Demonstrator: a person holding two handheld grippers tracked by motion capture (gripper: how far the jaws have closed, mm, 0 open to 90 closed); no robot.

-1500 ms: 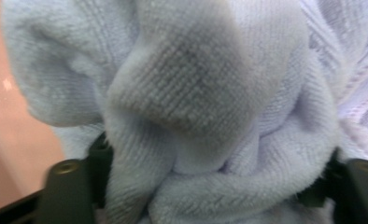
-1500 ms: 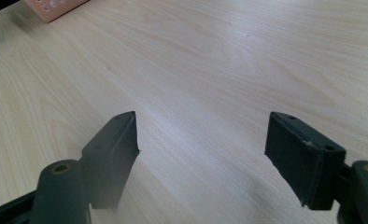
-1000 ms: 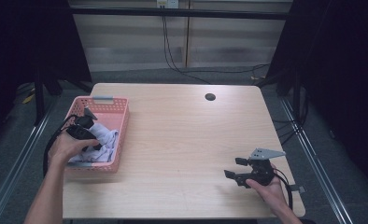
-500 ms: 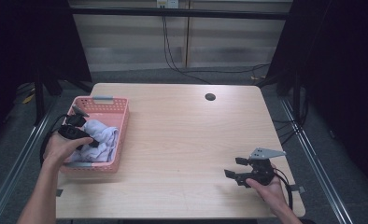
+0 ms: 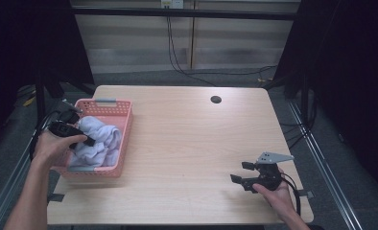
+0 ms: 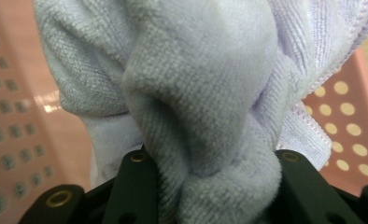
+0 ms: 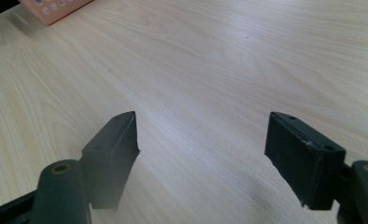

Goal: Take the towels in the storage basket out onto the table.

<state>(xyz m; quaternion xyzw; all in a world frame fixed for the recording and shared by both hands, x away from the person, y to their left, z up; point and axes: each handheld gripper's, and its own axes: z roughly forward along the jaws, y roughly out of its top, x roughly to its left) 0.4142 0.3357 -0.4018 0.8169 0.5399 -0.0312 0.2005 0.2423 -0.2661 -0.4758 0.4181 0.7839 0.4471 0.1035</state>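
High view: left gripper (image 5: pixel 84 140) pinches the pale lilac terry towel (image 5: pixel 100 141) inside the pink perforated plastic basket (image 5: pixel 122 125); its jaws have just been closing on the cloth.

Left gripper view: towel (image 6: pixel 205 93) bunched between both jaws, the pick-up step by the look of it.

Right gripper view: right gripper (image 7: pixel 201 140) spread and empty above the light wooden table (image 7: pixel 219 56).

Next: lift clear of the basket wall.

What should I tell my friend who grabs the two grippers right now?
Left gripper: jaws have just been closing, now pinching the lavender towel over the pink basket at the table's left.
Right gripper: open, nothing between the jaws, low over the bare wooden table near the right front.
Done: towel gripped.
Left: lift the towel out of the basket, probably onto the table.
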